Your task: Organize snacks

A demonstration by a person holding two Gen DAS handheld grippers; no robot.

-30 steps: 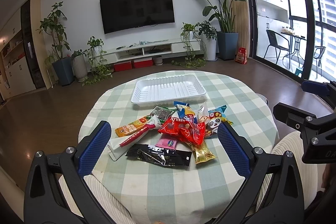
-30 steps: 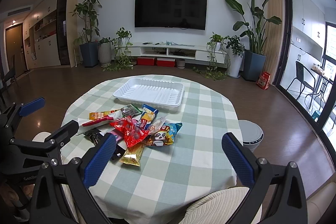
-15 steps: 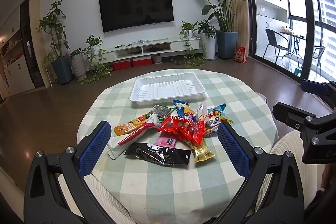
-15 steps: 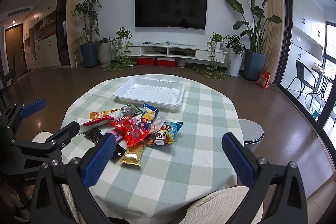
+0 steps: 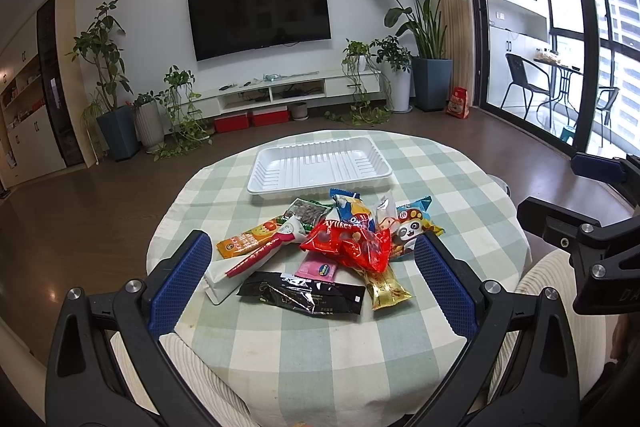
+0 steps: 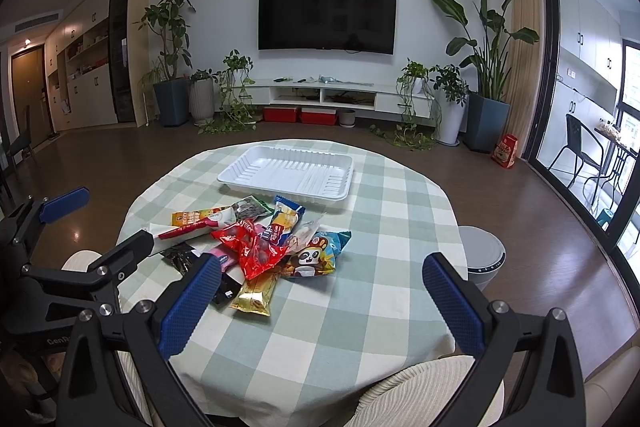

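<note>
Both the left gripper (image 5: 314,281) and right gripper (image 6: 320,299) have barely moved, jaws released. The snacks (image 5: 340,247) stay piled on the bench (image 5: 320,347), just before the empty tray (image 5: 318,163); sorting has not begun.

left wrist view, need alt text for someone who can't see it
A pile of snack packets lies on a round table with a green checked cloth, between the open blue-padded fingers of the left gripper, which holds nothing. An empty white tray sits just beyond the pile. The right gripper shows at the right edge, with a wall-mounted TV and potted plants behind.
</note>
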